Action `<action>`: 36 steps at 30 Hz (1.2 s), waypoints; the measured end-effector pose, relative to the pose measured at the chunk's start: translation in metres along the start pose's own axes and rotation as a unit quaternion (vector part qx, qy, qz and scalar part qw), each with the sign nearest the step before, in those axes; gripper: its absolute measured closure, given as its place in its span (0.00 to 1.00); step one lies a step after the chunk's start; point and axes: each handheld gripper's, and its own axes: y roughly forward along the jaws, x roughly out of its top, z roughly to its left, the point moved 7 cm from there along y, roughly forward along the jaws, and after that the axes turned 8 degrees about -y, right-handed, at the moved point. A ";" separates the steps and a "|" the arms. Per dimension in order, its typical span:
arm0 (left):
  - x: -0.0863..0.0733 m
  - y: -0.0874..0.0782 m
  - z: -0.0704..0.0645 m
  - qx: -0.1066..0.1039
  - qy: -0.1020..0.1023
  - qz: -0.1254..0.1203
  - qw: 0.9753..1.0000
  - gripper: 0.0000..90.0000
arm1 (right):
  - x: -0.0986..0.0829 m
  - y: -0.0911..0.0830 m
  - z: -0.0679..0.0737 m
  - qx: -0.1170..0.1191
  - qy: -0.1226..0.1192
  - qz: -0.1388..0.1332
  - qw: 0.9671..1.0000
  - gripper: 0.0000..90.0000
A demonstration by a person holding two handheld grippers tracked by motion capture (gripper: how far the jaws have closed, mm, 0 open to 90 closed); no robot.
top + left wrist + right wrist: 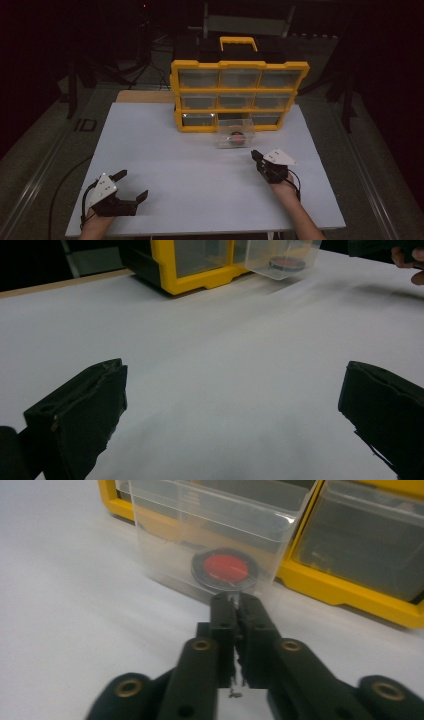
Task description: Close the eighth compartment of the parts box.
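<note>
Our right gripper [235, 605], jaws pressed together | clear drawer [235, 133] with red disc [227, 569] straight ahead, pulled from yellow organizer [239, 95] | left gripper [131, 186] spread wide, farther off.

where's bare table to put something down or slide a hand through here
Widest bare patch: the white table between the left gripper and right gripper. The strip left of the yellow organizer is also bare. Crowded: between the right gripper and the pulled-out clear drawer holding the red disc.
</note>
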 end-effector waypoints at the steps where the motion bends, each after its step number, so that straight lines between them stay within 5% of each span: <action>1: 0.000 0.000 0.000 0.000 0.000 0.000 1.000 0.00 | 0.001 0.003 -0.001 0.000 0.008 0.003 1.000 0.99; 36: 0.000 0.000 0.000 -0.002 0.004 -0.001 1.000 0.00 | 0.010 0.042 -0.005 -0.028 0.045 0.039 0.998 1.00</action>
